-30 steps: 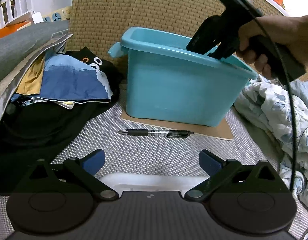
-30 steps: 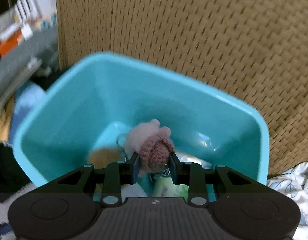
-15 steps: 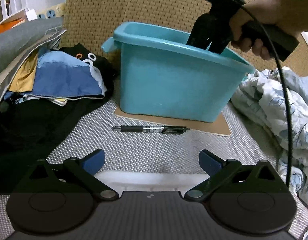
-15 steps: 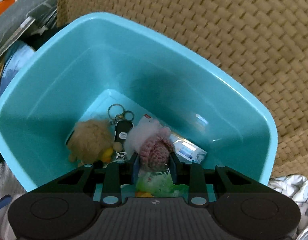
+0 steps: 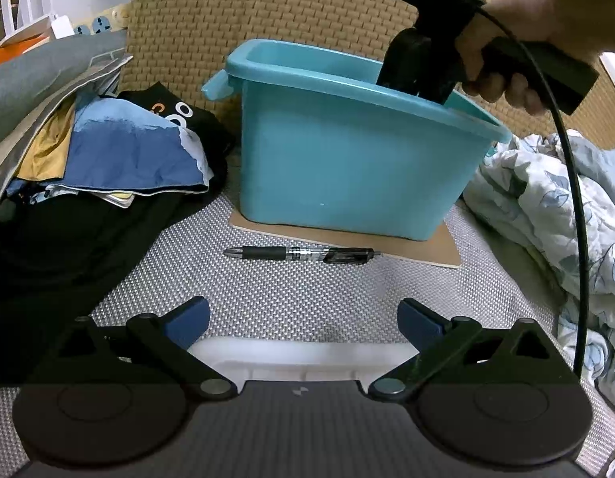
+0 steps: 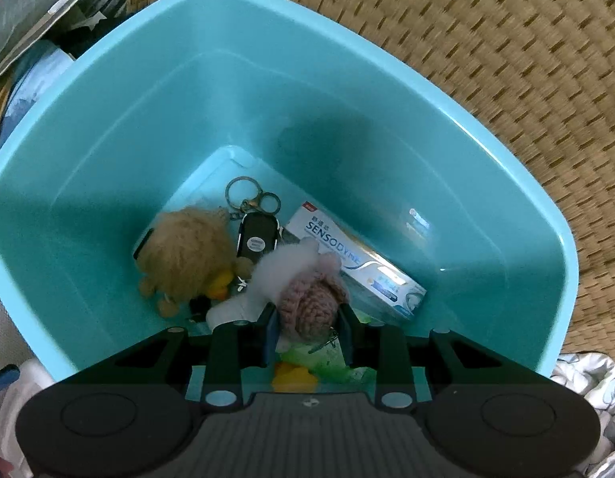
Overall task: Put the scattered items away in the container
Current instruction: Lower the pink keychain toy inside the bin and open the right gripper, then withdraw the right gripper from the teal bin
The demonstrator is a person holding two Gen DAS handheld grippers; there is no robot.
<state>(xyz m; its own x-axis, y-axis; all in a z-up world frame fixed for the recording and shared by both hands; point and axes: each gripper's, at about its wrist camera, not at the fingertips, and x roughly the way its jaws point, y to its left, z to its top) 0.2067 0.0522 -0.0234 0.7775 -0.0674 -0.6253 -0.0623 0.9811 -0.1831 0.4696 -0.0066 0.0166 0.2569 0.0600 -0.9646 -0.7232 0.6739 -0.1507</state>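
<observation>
A teal plastic bin [image 5: 347, 167] stands on a brown board in front of a woven backrest. My right gripper [image 6: 307, 318] reaches down inside the bin [image 6: 108, 127], shut on a pink crocheted plush toy [image 6: 307, 298] with a white fluffy part. On the bin floor lie a tan plush [image 6: 183, 255], a black key fob with rings [image 6: 256, 235] and a Sensodyne toothpaste box [image 6: 359, 263]. A black pen [image 5: 299, 254] rests on the grey mesh mat before the bin. My left gripper [image 5: 303, 318] hovers open, low over the mat, short of the pen. A hand holds the right gripper [image 5: 419, 59] over the bin.
Folded clothes, blue and black [image 5: 120, 155], are piled at the left of the bin. A floral white bedsheet [image 5: 546, 207] is bunched at the right. The right gripper's black cable [image 5: 578, 207] hangs down on the right. Green and yellow items lie under the right fingers.
The right gripper has gone deeper into the bin with the pink plush still held. The left gripper has drawn slightly nearer the pen and bin.
</observation>
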